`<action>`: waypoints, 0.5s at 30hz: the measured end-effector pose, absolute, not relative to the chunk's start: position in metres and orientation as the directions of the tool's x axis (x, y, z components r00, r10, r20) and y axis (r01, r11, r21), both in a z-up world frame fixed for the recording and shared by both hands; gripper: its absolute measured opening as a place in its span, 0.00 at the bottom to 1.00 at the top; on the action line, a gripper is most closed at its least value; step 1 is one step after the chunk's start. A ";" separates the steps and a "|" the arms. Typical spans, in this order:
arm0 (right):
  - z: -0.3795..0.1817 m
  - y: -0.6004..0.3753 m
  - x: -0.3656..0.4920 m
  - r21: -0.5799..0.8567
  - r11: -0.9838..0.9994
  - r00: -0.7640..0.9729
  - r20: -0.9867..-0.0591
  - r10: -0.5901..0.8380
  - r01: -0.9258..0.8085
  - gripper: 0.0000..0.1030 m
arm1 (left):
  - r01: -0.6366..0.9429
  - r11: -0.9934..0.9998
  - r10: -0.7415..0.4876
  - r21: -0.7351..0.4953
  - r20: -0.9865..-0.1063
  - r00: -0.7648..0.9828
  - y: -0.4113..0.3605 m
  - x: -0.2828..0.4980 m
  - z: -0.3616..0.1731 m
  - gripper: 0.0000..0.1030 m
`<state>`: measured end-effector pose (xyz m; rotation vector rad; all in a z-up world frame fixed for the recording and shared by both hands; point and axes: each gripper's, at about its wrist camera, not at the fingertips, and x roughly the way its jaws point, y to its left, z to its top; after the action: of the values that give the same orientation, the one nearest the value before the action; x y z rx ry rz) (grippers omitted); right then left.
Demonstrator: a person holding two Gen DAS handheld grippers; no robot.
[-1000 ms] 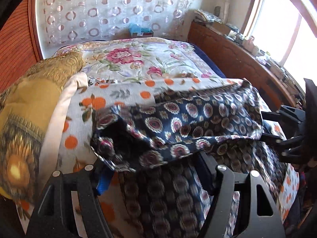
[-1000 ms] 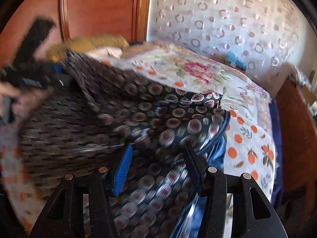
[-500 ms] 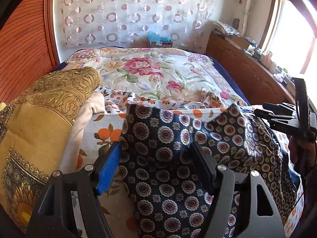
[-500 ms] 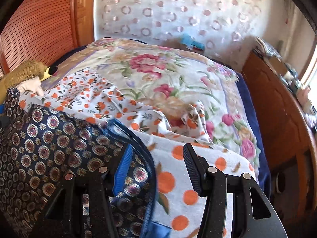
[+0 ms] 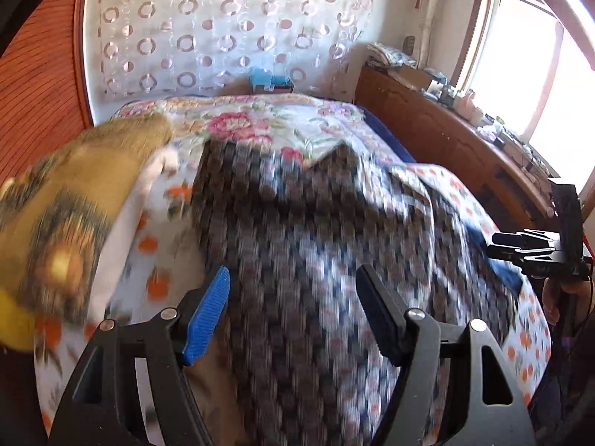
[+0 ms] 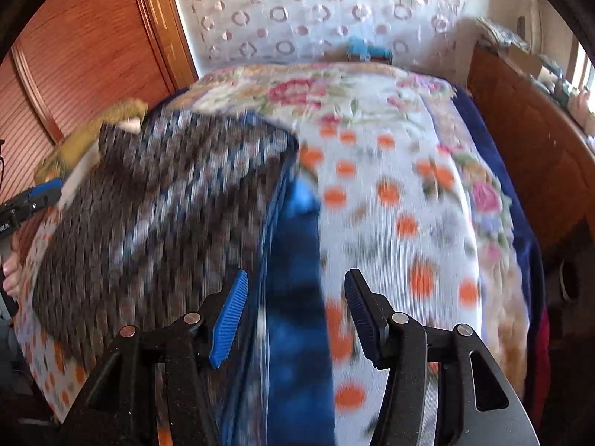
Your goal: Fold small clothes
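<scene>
Left gripper [image 5: 293,312]: I see its jaws spread wide, grasping nothing, hovering just above the patterned cloth.
Right gripper [image 6: 293,312]: released too, jaws apart over the garment's blue edge; in my left view it shows at the far right [image 5: 520,251].
Patterned garment [image 5: 316,245]: dark, medallion-print, blurred, spread flat on the bed; its blue lining [image 6: 297,260] is exposed along the right side.
Orange-dotted sheet [image 6: 390,204]: lies under the garment.
Floral bedspread [image 5: 253,122]: beyond it.
Yellow pillow [image 5: 67,200]: left of the garment.
</scene>
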<state>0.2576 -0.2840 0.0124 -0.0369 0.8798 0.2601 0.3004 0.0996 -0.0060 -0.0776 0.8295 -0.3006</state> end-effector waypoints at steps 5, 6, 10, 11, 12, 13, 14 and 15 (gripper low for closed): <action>-0.001 -0.289 0.234 0.116 0.967 0.584 -0.778 0.230 -0.227 0.55 | 0.202 0.959 -0.284 -0.201 -0.743 0.606 0.109 0.263 -0.022 0.70; -0.002 -0.290 0.237 0.123 0.967 0.586 -0.776 0.235 -0.225 0.55 | 0.195 0.960 -0.280 -0.203 -0.748 0.601 0.109 0.258 -0.026 0.70; -0.004 -0.279 0.222 0.134 0.954 0.564 -0.780 0.269 -0.269 0.55 | 0.159 0.968 -0.250 -0.193 -0.773 0.584 0.111 0.248 -0.041 0.70; -0.004 -0.278 0.215 0.124 0.951 0.566 -0.778 0.271 -0.285 0.53 | 0.158 0.968 -0.250 -0.194 -0.774 0.582 0.110 0.246 -0.043 0.70; -0.006 -0.276 0.209 0.101 0.950 0.571 -0.778 0.261 -0.297 0.42 | 0.155 0.968 -0.250 -0.196 -0.774 0.582 0.110 0.244 -0.044 0.70; -0.004 -0.277 0.204 0.073 0.951 0.578 -0.779 0.241 -0.299 0.26 | 0.155 0.968 -0.251 -0.198 -0.772 0.584 0.110 0.242 -0.044 0.70; -0.004 -0.279 0.202 0.071 0.952 0.579 -0.780 0.239 -0.298 0.14 | 0.157 0.968 -0.252 -0.197 -0.771 0.585 0.110 0.240 -0.044 0.70; -0.003 -0.281 0.200 0.089 0.951 0.576 -0.778 0.251 -0.295 0.09 | 0.158 0.968 -0.250 -0.194 -0.767 0.591 0.109 0.238 -0.043 0.70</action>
<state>0.1995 -0.2815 -0.0029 -0.0527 0.9022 0.3198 0.2378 0.1094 -0.0431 -0.1088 0.9089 -0.2382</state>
